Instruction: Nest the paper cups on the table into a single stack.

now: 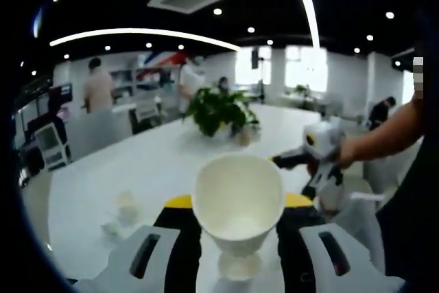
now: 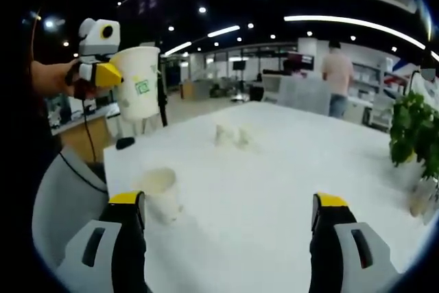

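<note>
Four white paper cups: one held aloft point(image 2: 139, 80), one standing near on the white surface point(image 2: 162, 193), two small ones farther off point(image 2: 232, 135). One leafy green potted plant point(image 2: 417, 135).

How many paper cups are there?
3 clearly: one held up in the left gripper, cup; one cup on the table near the right gripper; blurry small ones farther back may be more.

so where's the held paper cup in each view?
Left gripper view: held paper cup at bottom centre, between the left gripper's jaws, mouth toward the camera.
Right gripper view: same cup at upper left, lifted above the table.
Shared landmark: potted plant.
</note>
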### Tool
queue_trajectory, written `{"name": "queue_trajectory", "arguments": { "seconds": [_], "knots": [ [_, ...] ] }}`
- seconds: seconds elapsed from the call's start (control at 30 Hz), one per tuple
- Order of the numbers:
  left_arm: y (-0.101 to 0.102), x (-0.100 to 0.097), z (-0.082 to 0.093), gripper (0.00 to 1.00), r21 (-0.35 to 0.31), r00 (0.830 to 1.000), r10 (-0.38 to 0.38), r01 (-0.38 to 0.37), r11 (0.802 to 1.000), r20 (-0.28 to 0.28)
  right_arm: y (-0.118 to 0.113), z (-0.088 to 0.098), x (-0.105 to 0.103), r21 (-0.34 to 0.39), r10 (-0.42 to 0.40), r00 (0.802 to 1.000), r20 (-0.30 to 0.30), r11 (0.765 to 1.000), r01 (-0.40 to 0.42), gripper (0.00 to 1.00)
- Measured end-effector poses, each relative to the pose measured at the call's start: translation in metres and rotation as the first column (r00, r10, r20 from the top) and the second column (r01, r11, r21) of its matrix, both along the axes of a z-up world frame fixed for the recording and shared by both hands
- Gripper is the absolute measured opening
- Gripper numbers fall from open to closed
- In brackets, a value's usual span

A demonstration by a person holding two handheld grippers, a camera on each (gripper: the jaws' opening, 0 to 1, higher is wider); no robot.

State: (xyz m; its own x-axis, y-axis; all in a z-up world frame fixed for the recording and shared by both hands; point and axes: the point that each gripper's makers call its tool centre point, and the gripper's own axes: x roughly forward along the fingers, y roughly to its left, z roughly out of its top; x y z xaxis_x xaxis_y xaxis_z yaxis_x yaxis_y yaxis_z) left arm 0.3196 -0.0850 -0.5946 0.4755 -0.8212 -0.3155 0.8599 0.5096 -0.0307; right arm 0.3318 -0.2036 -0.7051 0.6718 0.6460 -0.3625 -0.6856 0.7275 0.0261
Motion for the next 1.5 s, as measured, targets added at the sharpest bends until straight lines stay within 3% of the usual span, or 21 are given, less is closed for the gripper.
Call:
{"name": "queue_trajectory", "arguments": {
  "seconds": [0.67, 1.5],
  "knots": [
    [-0.008, -0.003, -0.01, 0.42, -0.003, 1.0, 0.008, -0.008, 1.0, 0.025, -0.002, -0.005, 0.0, 0.006, -0.008, 1.0, -0.008, 1.0, 0.008, 1.0],
    [-0.005, -0.001, -0.055, 0.41, 0.024, 0.998, 0.042, -0.043, 0.999, 0.038, -0.004, -0.009, -0.004, 0.007, -0.011, 1.0, -0.019, 1.0, 0.011, 1.0]
  ]
}}
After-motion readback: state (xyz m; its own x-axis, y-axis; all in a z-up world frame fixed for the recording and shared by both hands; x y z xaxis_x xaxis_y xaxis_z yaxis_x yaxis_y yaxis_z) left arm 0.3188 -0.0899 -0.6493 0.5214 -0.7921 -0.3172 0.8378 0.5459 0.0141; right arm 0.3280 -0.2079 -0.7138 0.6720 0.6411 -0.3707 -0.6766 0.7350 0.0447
